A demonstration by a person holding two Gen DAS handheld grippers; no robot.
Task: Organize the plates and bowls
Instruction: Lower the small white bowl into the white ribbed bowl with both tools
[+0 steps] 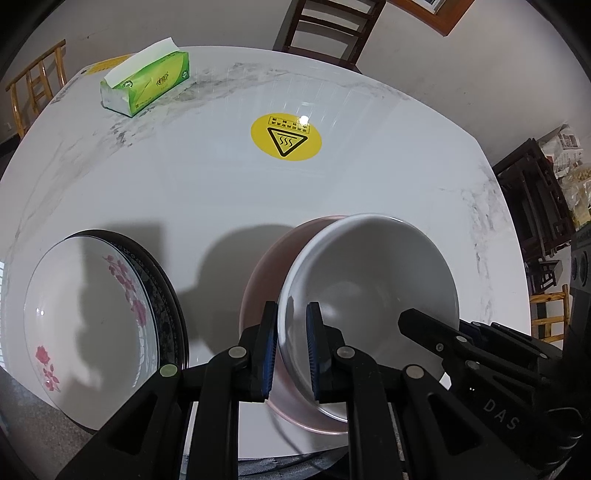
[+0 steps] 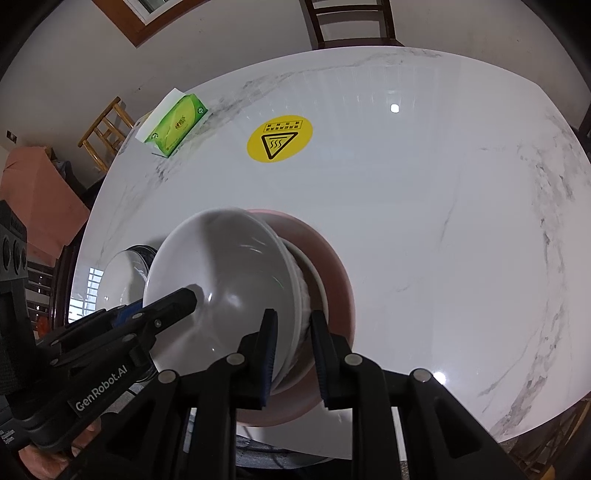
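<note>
A white bowl (image 1: 369,266) (image 2: 221,258) is nested, tilted, in a pink bowl (image 1: 264,266) (image 2: 334,269) near the table's front edge. My left gripper (image 1: 291,321) (image 2: 186,297) is shut on the white bowl's left rim, one pad inside and one outside. My right gripper (image 2: 294,332) (image 1: 406,319) is shut on the opposite rim. In the right wrist view a second white rim (image 2: 318,282) shows between the white bowl and the pink one. A white flowered plate (image 1: 85,295) (image 2: 122,269) lies on a dark patterned plate (image 1: 168,295) to the left.
The white marble table (image 1: 184,184) (image 2: 424,221) carries a green tissue pack (image 1: 147,85) (image 2: 177,125) at the far left and a yellow heat-warning sticker (image 1: 286,136) (image 2: 279,138) in the middle. A dark wooden chair (image 1: 325,29) (image 2: 351,22) stands behind the table.
</note>
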